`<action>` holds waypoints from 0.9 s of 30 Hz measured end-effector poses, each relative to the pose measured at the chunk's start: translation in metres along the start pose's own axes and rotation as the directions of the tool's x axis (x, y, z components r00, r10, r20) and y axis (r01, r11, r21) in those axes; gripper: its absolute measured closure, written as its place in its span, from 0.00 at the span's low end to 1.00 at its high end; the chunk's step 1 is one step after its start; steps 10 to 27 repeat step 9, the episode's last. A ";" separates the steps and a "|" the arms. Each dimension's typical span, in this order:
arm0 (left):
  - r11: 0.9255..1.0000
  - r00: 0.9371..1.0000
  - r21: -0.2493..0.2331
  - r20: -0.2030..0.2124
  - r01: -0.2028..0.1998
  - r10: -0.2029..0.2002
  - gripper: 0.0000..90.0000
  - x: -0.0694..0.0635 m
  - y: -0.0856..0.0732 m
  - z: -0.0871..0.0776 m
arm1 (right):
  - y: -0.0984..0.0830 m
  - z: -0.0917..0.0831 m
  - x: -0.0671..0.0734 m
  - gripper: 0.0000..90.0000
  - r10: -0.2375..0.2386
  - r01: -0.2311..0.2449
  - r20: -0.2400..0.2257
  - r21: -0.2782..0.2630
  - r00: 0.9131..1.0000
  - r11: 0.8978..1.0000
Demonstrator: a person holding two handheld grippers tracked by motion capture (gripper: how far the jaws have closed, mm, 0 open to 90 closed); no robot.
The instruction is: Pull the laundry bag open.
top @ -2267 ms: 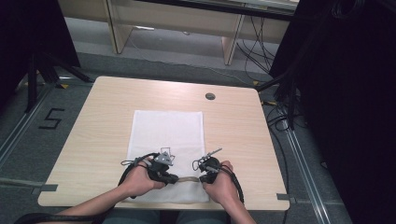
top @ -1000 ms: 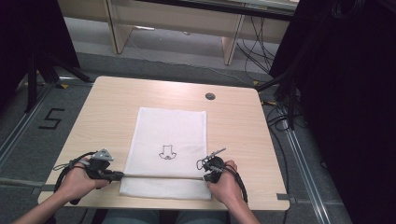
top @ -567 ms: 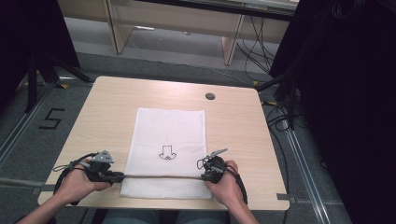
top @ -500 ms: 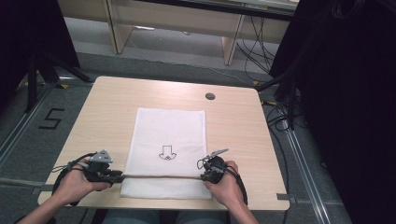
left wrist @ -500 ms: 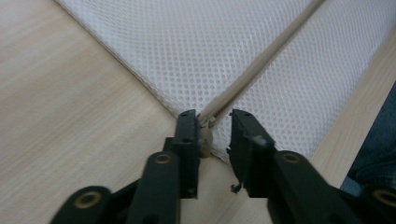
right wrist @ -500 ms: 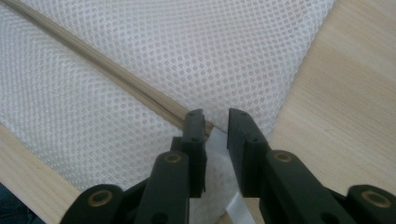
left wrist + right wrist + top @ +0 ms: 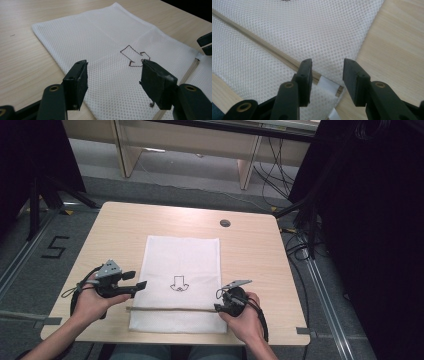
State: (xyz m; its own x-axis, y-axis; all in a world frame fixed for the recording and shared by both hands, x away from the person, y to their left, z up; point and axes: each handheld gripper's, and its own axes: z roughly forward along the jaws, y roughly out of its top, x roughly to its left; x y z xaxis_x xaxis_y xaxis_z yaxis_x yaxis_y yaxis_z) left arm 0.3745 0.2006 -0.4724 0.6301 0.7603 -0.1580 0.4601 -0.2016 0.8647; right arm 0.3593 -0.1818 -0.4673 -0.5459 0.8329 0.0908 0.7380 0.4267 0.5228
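- Near the table's front edge, white mesh cloth lies flat with an arrow mark; a thin wooden stick lies across its near part.
- Judgement: stick looks placed; back both tools straight off, without dragging cloth or rolling stick.
- Left gripper: jaws have just been opening, wide, nothing between; hovers over cloth's left edge, pointing right.
- Right gripper: jaws have just been opening, pads clear of stick's right end, low over the cloth's right edge.

A black numeral "5" is marked on the grey floor left of the table; a hand-drawn outlined arrow sign stands on the white mesh cloth.
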 end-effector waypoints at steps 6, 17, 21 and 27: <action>0.998 1.000 0.064 -0.011 0.005 -0.005 0.42 0.008 -0.015 -0.002 | 0.001 -0.003 -0.001 0.68 -0.008 0.008 0.002 -0.035 1.000 0.999; 0.998 1.000 0.058 -0.027 0.017 -0.016 0.42 0.011 -0.014 -0.005 | 0.002 -0.004 0.000 0.68 0.004 -0.003 0.007 -0.060 1.000 0.998; 0.998 1.000 0.058 -0.027 0.017 -0.016 0.42 0.011 -0.014 -0.005 | 0.002 -0.004 0.000 0.68 0.004 -0.003 0.007 -0.060 1.000 0.998; 0.998 1.000 0.058 -0.027 0.017 -0.016 0.42 0.011 -0.014 -0.005 | 0.002 -0.004 0.000 0.68 0.004 -0.003 0.007 -0.060 1.000 0.998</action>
